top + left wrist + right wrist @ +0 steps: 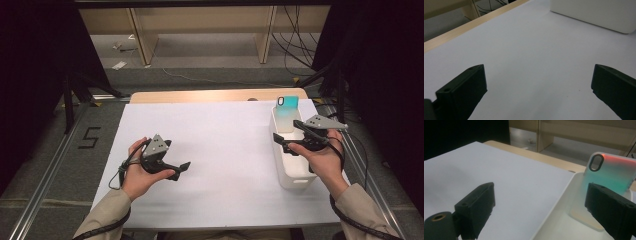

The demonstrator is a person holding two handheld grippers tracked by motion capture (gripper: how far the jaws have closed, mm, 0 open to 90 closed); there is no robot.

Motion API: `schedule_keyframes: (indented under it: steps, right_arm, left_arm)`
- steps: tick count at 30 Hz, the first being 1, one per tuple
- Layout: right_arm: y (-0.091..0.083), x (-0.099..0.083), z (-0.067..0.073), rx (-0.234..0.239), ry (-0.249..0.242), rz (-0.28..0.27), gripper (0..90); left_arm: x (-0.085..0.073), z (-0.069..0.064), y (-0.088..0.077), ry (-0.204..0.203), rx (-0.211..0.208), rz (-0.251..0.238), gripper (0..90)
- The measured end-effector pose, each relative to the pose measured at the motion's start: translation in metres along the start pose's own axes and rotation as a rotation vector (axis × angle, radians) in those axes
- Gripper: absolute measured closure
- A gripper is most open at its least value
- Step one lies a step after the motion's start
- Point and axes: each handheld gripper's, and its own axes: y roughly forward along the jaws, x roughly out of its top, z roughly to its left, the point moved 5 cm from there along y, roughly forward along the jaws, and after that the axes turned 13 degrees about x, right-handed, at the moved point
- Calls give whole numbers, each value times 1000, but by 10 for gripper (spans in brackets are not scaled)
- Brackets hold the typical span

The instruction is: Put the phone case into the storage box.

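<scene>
The phone case [288,114] stands upright in the far end of the white bin [295,176]. The right gripper [289,136] hovers beside it, jaws wide and empty — the left gripper [181,170] likewise gapes over the white table sheet [220,135].

Teal phone case [287,114] stands upright, leaning in white bin [295,172]

Table [200,96] with a pale wooden top, covered almost wholly by a white sheet [220,150], wood left bare along the far edge, a white oblong bin [292,172] set directly on the sheet near its right edge, long side running front to back
</scene>
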Motion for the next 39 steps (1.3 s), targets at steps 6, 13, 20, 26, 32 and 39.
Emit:
schedule_keyframes:
  steps: [6, 13, 20, 26, 32, 39]
  right_arm:
    - [-2, -1, 2, 6, -5, -3, 105]
    - [-6, -1, 6, 14, -11, -1, 107]
    - [-8, -4, 9, 21, -11, 7, 108]
    - [-11, -7, 11, 22, -16, 4, 108]
    - [-14, -11, 13, 27, -19, 11, 108]
    - [-17, -14, 15, 33, -21, 10, 108]
  left_arm:
    - [0, 0, 0, -3, 0, -1, 0]
    - [0, 0, 0, -2, 1, -1, 0]
    - [0, 1, 0, -4, 2, -1, 0]
    - [0, 1, 0, -5, 2, -3, 0]
    - [0, 1, 0, -5, 3, -3, 0]
    - [0, 1, 0, -5, 3, -3, 0]
